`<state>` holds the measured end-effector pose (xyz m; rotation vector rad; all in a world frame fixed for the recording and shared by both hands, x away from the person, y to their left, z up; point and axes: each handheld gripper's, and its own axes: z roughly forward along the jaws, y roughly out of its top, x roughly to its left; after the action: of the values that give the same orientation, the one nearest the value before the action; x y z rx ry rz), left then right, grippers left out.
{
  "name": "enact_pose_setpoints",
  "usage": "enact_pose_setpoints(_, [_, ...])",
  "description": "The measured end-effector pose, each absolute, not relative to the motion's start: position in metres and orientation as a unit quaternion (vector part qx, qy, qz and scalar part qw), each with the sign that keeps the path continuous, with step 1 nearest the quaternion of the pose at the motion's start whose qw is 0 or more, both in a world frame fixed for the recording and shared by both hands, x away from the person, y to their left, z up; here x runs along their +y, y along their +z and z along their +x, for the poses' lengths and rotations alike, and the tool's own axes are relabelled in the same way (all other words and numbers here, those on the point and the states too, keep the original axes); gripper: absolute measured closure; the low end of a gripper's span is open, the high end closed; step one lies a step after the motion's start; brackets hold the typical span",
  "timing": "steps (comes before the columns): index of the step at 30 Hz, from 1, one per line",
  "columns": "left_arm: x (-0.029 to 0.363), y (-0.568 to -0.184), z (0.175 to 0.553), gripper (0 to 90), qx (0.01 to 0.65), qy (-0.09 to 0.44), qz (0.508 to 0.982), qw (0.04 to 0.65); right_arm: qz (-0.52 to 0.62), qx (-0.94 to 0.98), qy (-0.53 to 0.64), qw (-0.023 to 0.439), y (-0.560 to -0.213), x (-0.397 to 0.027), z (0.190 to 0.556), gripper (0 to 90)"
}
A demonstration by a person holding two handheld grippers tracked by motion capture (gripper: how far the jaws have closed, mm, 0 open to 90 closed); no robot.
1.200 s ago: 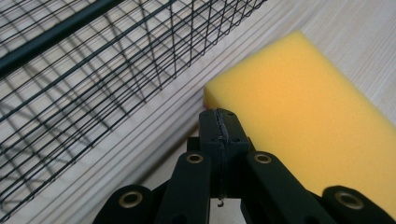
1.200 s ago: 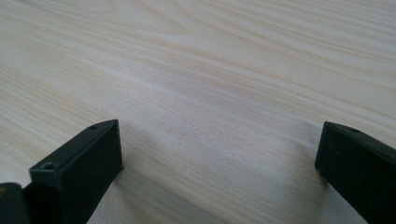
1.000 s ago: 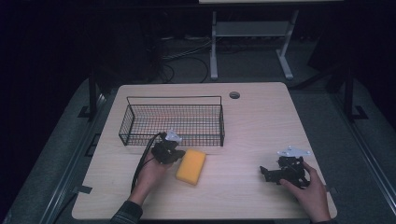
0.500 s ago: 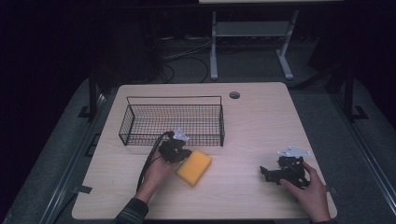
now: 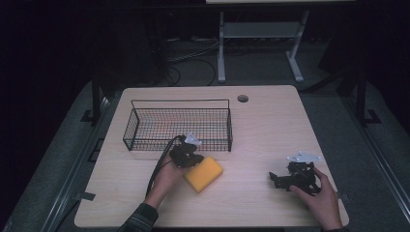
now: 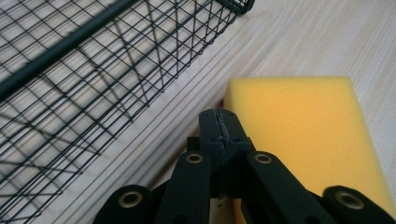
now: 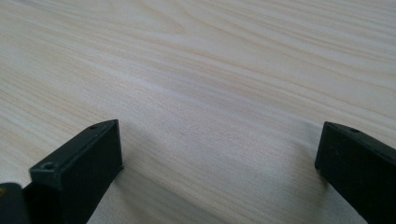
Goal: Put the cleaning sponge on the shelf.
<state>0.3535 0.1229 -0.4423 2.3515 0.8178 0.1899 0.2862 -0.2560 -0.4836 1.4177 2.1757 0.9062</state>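
A soft yellow foam block (image 5: 203,173), rectangular and porous, lies on the pale wood-grain table (image 5: 270,125) just before the black wire-mesh basket (image 5: 179,124). The left gripper (image 6: 219,128), jaws pressed together, meets its corner. The right gripper (image 7: 219,158) gapes over bare tabletop.

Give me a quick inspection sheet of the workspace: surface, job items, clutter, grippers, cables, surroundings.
Surface: light wooden table, round grommet hole near its far edge.
Job's things: yellow sponge flat on the table, just in front of the black wire basket; basket looks empty.
Clutter: nothing seen.
Grippers: left gripper jaws shut together, at the sponge's edge, nothing between them. Right gripper open over bare table, off to the right.
Cables: black cable trailing from the left gripper.
Surroundings: dark room, grey metal stand and floor cables beyond the table.
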Motion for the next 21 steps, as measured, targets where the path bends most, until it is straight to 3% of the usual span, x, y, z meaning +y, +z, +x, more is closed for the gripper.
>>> enact_pose_setpoints(8, [0.135, -0.432, 0.353, 75.8, 0.328, 0.056, 0.885, 0.326, 0.506, 0.776, 0.323, 0.194, -0.484, -0.256, 0.286, 0.0])
enact_pose_setpoints(9, [0.138, -0.428, 0.352, 70.0, 0.332, 0.058, 0.883, 0.326, 0.506, 0.776, 0.323, 0.194, -0.484, -0.256, 0.286, 0.0])
enact_pose_setpoints(15, [0.142, -0.417, 0.350, 55.0, 0.341, 0.051, 0.878, 0.331, 0.506, 0.776, 0.323, 0.194, -0.484, -0.256, 0.286, 0.0])
enact_pose_setpoints(16, [0.142, -0.415, 0.349, 48.8, 0.342, 0.046, 0.878, 0.331, 0.506, 0.776, 0.323, 0.194, -0.484, -0.256, 0.286, 0.0])
enact_pose_setpoints(21, [0.137, -0.411, 0.344, 36.6, 0.335, 0.039, 0.886, 0.320, 0.506, 0.776, 0.323, 0.194, -0.484, -0.256, 0.286, 0.0])
